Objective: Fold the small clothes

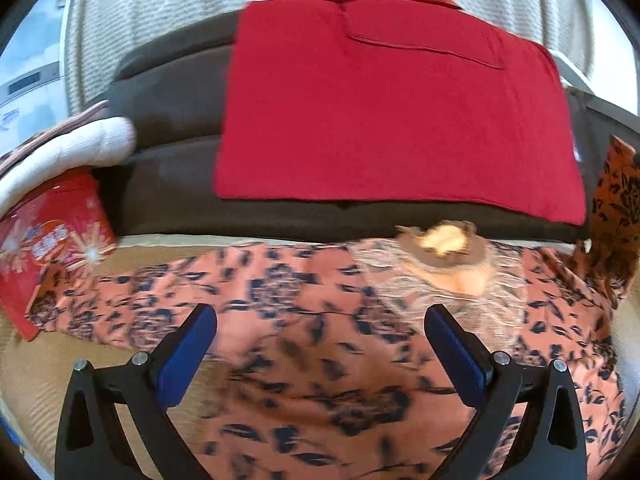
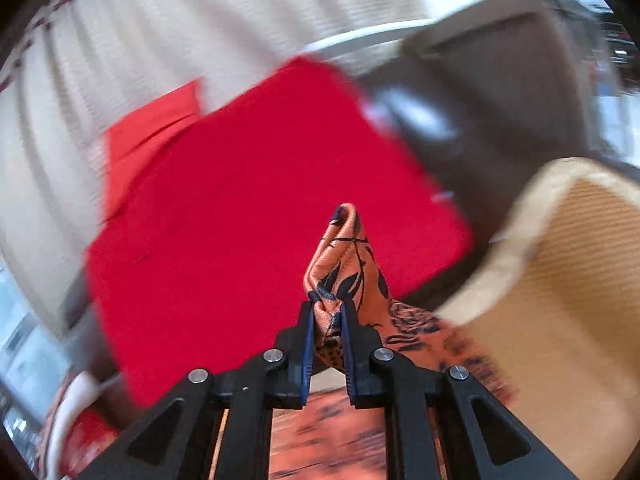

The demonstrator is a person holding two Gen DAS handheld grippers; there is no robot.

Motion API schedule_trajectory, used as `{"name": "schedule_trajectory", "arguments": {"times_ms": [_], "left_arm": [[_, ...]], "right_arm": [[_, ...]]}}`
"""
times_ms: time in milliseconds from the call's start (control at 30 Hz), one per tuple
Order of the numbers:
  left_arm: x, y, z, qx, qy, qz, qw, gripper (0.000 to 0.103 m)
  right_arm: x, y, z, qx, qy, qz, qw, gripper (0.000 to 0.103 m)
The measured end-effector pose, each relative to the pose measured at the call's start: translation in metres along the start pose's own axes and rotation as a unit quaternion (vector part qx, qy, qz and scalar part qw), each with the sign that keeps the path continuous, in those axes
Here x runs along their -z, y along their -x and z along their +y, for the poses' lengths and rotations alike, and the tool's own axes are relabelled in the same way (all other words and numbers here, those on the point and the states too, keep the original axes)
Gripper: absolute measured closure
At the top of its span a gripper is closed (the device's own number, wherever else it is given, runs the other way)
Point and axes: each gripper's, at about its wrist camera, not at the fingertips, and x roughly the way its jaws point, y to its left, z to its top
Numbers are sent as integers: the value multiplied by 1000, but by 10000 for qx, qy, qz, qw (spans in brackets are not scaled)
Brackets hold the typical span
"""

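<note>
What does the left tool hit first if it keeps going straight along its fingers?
Probably the orange floral-print garment spread just ahead of the open left tool; the folded red cloth on the dark brown cushion lies further on. Depth is unclear.

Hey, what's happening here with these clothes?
A person with a gripper in each hand is folding clothes. The right gripper is shut on a bunched edge of the orange floral garment and holds it lifted. The left gripper is open above the same garment, gripping nothing. Behind it, a red garment lies flat on a dark cushion.
</note>
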Motion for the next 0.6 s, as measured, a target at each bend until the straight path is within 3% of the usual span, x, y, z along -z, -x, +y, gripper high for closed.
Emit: {"name": "schedule_trajectory", "arguments": {"times_ms": [167, 267, 333, 400, 433, 500, 600], "left_arm": [[-1, 10, 57, -190, 478, -56, 9987, 0], [-4, 11, 90, -283, 843, -23, 9960, 0], [-5, 9, 102, -324, 956, 34, 9949, 0], [-3, 7, 113, -349, 1041, 93, 9939, 0], [-3, 5, 116, -347, 1074, 135, 9935, 0], [-3, 2, 116, -327, 1109, 216, 9931, 0], [-3, -5, 111, -188, 1098, 308, 9933, 0]], "right_arm": [[75, -39, 126, -1130, 181, 632, 9914, 89], [120, -73, 171, -1518, -18, 1034, 9830, 89], [153, -98, 197, -1879, -323, 1469, 9706, 83], [183, -118, 218, -2088, -547, 2008, 9556, 68], [194, -123, 226, -2190, -571, 2213, 9486, 46], [205, -120, 229, -2410, -608, 2309, 9407, 20], [196, -98, 210, -2335, -430, 1947, 9517, 20]]}}
